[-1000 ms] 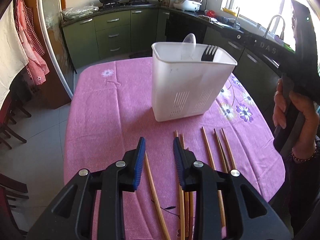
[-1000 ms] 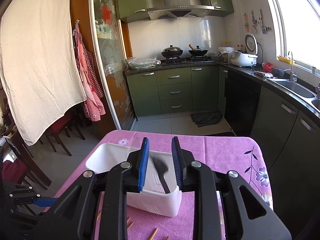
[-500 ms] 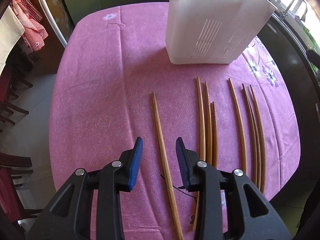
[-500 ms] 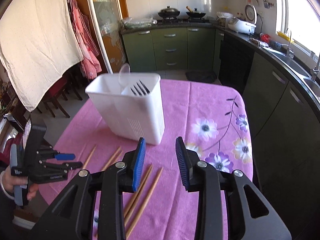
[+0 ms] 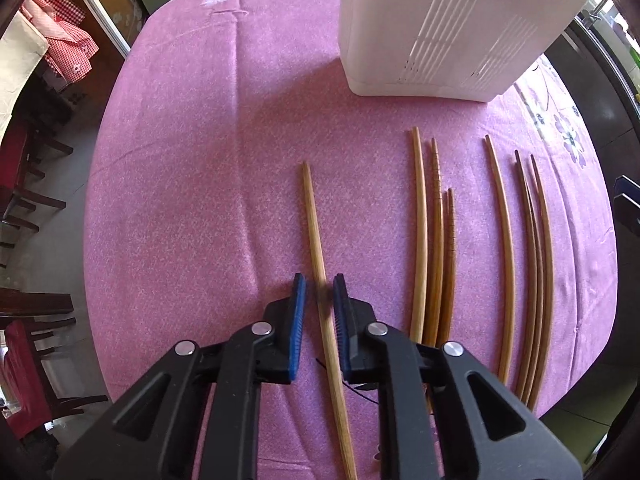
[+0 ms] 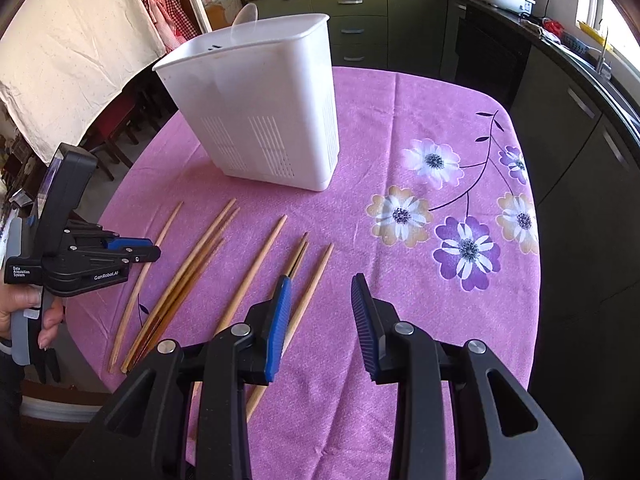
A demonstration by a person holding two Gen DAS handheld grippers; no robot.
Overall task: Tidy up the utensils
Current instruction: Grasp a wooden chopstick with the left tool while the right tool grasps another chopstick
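Several wooden chopsticks lie side by side on the pink tablecloth [image 5: 180, 184]. My left gripper [image 5: 319, 286] straddles the leftmost chopstick [image 5: 314, 232], its jaws narrowed around it with a small gap on each side. It also shows in the right wrist view [image 6: 136, 252] over that same chopstick [image 6: 160, 236]. My right gripper [image 6: 320, 292] is open and empty, just right of the rightmost chopstick [image 6: 316, 276]. The white utensil holder [image 5: 448, 28] stands beyond the chopsticks, upright [image 6: 260, 104].
The table edge runs close below the chopsticks' near ends. Dark chairs [image 5: 28, 208] stand at the left. Green kitchen cabinets [image 6: 360, 8] and a counter lie behind the table. A white cloth [image 6: 68, 64] hangs at the left.
My left gripper has dropped to the table and narrowed its jaws around the leftmost chopstick. My right gripper has come down lower over the right side of the chopsticks, still open.
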